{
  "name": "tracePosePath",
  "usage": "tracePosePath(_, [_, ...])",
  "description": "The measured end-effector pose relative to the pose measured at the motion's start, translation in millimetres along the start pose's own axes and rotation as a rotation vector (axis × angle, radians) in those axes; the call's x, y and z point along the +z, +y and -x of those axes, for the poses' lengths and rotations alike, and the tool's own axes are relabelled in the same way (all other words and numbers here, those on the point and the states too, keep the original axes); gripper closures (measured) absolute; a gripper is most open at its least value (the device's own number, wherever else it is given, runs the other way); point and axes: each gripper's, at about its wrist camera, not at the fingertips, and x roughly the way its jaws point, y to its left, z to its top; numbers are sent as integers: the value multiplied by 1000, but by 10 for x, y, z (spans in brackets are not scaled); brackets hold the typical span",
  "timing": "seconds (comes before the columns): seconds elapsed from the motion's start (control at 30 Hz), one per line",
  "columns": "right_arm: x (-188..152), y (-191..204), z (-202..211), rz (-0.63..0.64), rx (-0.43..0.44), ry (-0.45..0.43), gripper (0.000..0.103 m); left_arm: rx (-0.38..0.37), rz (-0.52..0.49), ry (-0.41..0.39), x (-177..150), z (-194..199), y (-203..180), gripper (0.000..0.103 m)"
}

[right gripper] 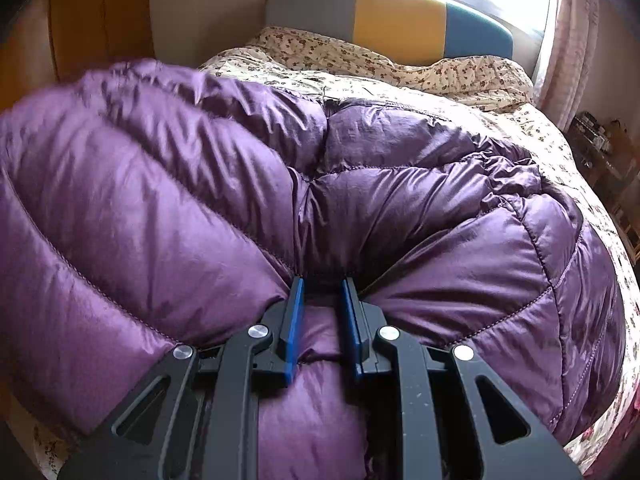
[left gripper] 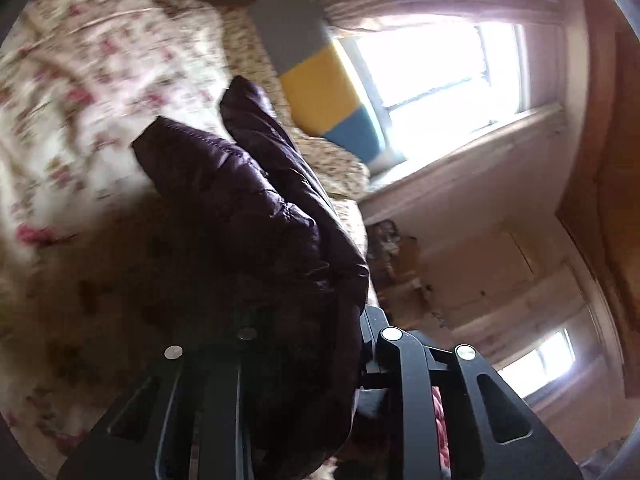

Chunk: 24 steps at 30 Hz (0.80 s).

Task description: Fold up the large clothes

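The purple quilted down jacket (right gripper: 360,184) lies bunched across the bed (right gripper: 500,92), on its floral bedding, below the headboard (right gripper: 400,20) with grey, yellow and blue panels. The right gripper (right gripper: 322,292) is clenched on a fold of the jacket, the blue pads (right gripper: 294,320) pressing puffed fabric between them. In the left wrist view a dark part of the jacket (left gripper: 256,208) hangs over the left gripper (left gripper: 320,320) and hides its fingertips; it looks clamped on that fabric. A bright window (left gripper: 436,68) stands behind.

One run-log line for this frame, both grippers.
left gripper: shut on purple down jacket, lifted | right gripper: shut on jacket fold | jacket on floral bedspread
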Motion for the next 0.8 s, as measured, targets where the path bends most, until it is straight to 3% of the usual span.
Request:
tracePosePath(0.23, [12,-105,-13,-10,30,2,84,-68,-114,74,116,-504,-575,80])
tracePosePath(0.57, [87,-427,95,-59,127,20,83,-107,-159,171,79,-1202,-972,81])
tracePosePath(0.8, [50,-705,434,-50,115,6,64,-83,-171,208,43,-1500,-1158,81])
